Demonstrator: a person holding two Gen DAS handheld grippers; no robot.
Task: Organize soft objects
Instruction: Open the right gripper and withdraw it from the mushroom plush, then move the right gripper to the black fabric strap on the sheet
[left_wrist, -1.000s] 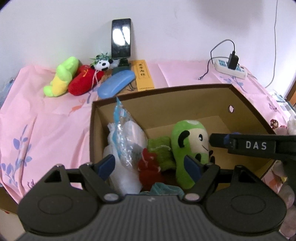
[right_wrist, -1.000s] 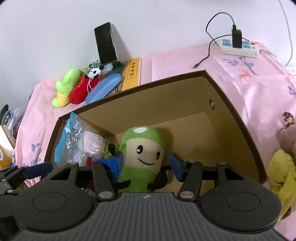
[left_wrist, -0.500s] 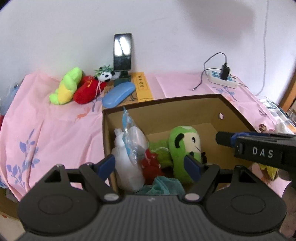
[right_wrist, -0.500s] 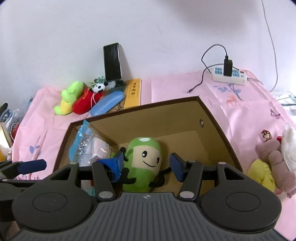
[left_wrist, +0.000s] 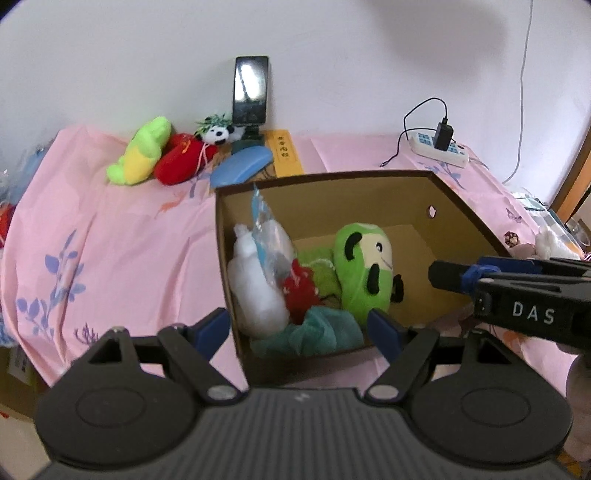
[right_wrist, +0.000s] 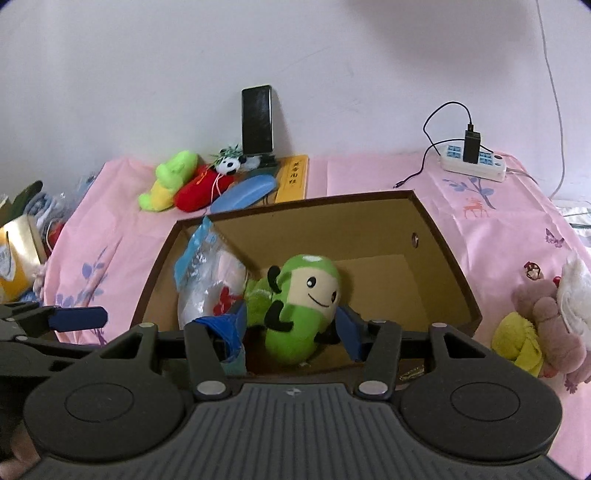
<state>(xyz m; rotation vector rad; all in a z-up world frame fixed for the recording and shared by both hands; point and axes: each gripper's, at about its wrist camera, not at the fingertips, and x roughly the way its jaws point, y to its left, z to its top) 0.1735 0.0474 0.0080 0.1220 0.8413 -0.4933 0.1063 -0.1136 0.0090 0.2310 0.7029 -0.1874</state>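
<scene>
A brown cardboard box stands on the pink cloth. In it lie a green plush with a smiling face, a white plush with a plastic bag, a red plush and a teal cloth. My left gripper is open and empty above the box's near edge. My right gripper is open, its fingers either side of the green plush but above it. A green-yellow plush, a red plush and a small panda lie at the back.
A phone leans on the wall by a blue case and a yellow book. A power strip with cable sits back right. More plush toys lie right of the box. A tissue box is at the left.
Both grippers have drawn back and up from the box. The green plush has tipped over onto its side inside the box. Both grippers stay open.
</scene>
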